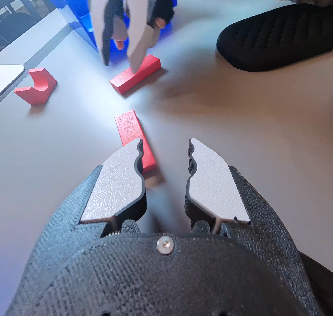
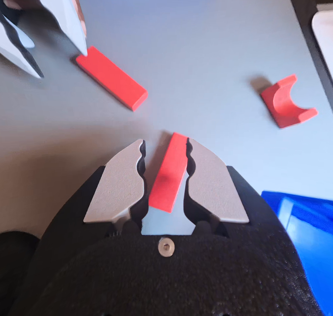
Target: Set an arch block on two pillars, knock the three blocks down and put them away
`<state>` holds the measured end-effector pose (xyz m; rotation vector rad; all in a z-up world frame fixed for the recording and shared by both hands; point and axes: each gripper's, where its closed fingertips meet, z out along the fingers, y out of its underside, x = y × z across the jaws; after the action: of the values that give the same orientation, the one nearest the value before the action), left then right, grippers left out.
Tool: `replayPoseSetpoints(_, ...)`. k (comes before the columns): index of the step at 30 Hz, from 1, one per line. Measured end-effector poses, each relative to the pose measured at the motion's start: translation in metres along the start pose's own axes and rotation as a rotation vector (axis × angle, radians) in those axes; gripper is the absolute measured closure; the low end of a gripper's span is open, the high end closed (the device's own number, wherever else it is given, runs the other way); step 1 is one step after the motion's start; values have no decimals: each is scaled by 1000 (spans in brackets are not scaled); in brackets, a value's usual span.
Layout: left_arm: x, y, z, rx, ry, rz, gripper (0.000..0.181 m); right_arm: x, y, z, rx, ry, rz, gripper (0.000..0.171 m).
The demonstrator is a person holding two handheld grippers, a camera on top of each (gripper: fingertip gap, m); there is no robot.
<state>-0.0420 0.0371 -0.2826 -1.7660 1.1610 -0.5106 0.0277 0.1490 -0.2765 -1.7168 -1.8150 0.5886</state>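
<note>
Both claws stood spread. The right claw [image 2: 165, 141] straddled one pillar [image 2: 168, 179] lying flat on the table [image 2: 198, 55] beside the blue bin [image 2: 306, 226]. Skewed between the fingers, that pillar risked twisting free on closing. The left claw [image 1: 164, 141] hung over the second pillar [image 1: 134, 138]; the arch block [image 1: 37, 86] lay farther out.

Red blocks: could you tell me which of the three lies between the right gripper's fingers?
The flat pillar block lying lengthwise between the open right gripper. The other pillar block lies by the left gripper; the arch block lies apart.

Two red pillars [image 1: 134, 74] [image 1: 134, 140] flat on table; red arch block [image 1: 37, 87] apart, on side.
</note>
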Motion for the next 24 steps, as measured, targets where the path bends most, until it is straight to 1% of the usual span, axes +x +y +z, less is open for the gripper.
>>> replayPoseSetpoints(6,-10,4,2,-32,-58,-18,131,-2,45,-9,-68,117,87,120)
replayPoseSetpoints(9,-11,6,3,-45,-71,-14,130,-3,59,-13,-81,126,149,120)
replayPoseSetpoints(10,-11,6,3,-46,-74,-12,130,-4,63,-12,-90,116,170,122)
replayPoseSetpoints(11,-11,6,3,-45,-76,-10,130,-5,64,-12,-86,107,193,133)
replayPoseSetpoints(12,-11,6,3,-44,-78,-10,130,-4,63,-11,-80,107,209,137)
replayPoseSetpoints(14,-12,5,2,-37,-78,-15,131,-4,61,-9,-80,104,203,138)
replayPoseSetpoints(17,-13,-1,0,3,-77,-30,131,-11,49,-7,-15,80,186,138)
replayPoseSetpoints(21,-14,-21,0,96,-40,-109,131,-33,-2,-20,244,-26,170,138)
replayPoseSetpoints(24,-20,-36,6,139,3,-212,129,-49,-45,-42,468,-96,176,139)
